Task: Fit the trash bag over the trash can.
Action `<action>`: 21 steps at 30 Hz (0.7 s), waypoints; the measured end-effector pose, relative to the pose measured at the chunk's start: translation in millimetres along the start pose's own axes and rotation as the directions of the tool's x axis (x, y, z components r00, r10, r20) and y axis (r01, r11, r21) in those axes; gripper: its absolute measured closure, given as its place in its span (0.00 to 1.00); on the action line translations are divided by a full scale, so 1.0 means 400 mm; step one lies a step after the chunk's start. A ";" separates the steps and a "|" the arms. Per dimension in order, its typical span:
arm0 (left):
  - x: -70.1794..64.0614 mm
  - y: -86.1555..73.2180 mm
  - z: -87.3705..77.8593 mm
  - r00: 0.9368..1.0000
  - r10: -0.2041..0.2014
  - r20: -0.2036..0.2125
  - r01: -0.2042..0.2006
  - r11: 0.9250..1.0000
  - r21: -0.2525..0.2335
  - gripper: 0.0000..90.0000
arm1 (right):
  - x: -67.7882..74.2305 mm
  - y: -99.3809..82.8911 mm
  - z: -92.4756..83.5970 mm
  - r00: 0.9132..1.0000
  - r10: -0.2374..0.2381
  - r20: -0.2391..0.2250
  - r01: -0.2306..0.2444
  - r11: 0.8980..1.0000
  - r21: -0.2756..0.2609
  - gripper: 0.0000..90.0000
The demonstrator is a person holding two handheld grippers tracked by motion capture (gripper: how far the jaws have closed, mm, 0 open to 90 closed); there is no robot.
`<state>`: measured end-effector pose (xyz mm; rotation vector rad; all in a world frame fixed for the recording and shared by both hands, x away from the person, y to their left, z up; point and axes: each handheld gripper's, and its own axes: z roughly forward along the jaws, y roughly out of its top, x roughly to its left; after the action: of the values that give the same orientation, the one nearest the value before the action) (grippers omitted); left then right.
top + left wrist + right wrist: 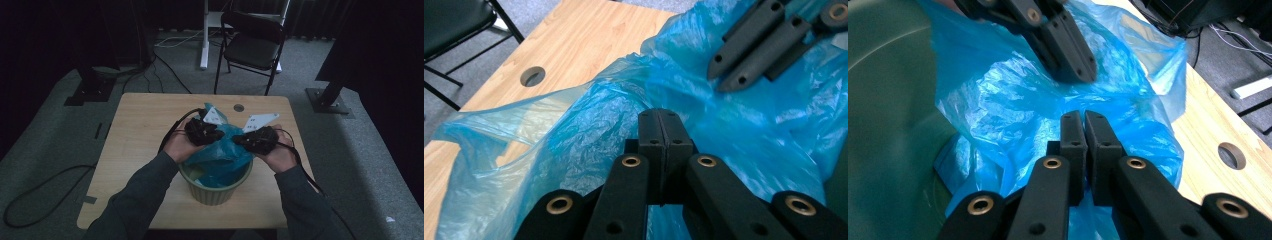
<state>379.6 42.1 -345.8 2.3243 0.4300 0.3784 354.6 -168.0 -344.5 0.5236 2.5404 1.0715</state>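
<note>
1. High view: green ribbed bin (pixel 215 190) stands at the near edge of the worktop (pixel 145 135), with the blue plastic bag (pixel 225 150) bunched over its far rim and part of it hanging inside. The left gripper (pixel 216 134) and right gripper (pixel 239 140) are both on the bag above the bin, close together. A black folding chair (pixel 252 42) stands beyond the worktop, not involved.

2. Left gripper view: the left gripper (pixel 665 120) has its jaws pressed together, pads meeting with bag film at the tips. I read that as a pinch on the blue plastic bag (pixel 589 130), though the film between the pads is too thin to see outright. The right gripper (pixel 724 75) is farther off, lying on the same bag with jaws together. The bag mouth spills out across the worktop (pixel 574 40) towards the cable hole (pixel 533 76).

3. Right gripper view: the right gripper (pixel 1083 120) has its jaws nearly together with a thin slit between the pads, the tips sitting in bag folds; looks like a pinch on the blue plastic bag (pixel 1008 95). The left gripper (pixel 1075 70) is just beyond it. The bin wall (pixel 888 100) is at the side, with the bag partly down inside.

4. Status, my judgement: the bag is in the bin and gripped by both sides. Left to do: spread the mouth open, pull the edge over the full rim, seat the liner. The rim is not wrapped yet.
</note>
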 end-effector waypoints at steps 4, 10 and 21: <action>-0.004 -0.012 -0.016 1.000 0.003 -0.015 -0.003 1.000 -0.005 1.00 | -0.006 -0.008 -0.009 1.000 0.012 0.005 -0.012 1.000 -0.007 0.97; -0.011 -0.039 -0.050 1.000 -0.012 -0.027 0.011 0.999 -0.030 1.00 | -0.013 -0.019 -0.024 0.999 0.037 0.007 -0.037 0.999 -0.023 0.95; -0.033 -0.136 -0.149 0.994 -0.087 -0.064 0.079 0.990 -0.119 1.00 | -0.020 -0.045 -0.053 0.996 0.082 0.022 -0.081 0.996 -0.040 0.95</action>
<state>334.0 109.8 -345.3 2.1779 0.5225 0.4324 348.7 -196.2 -342.6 0.6301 2.4916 1.1336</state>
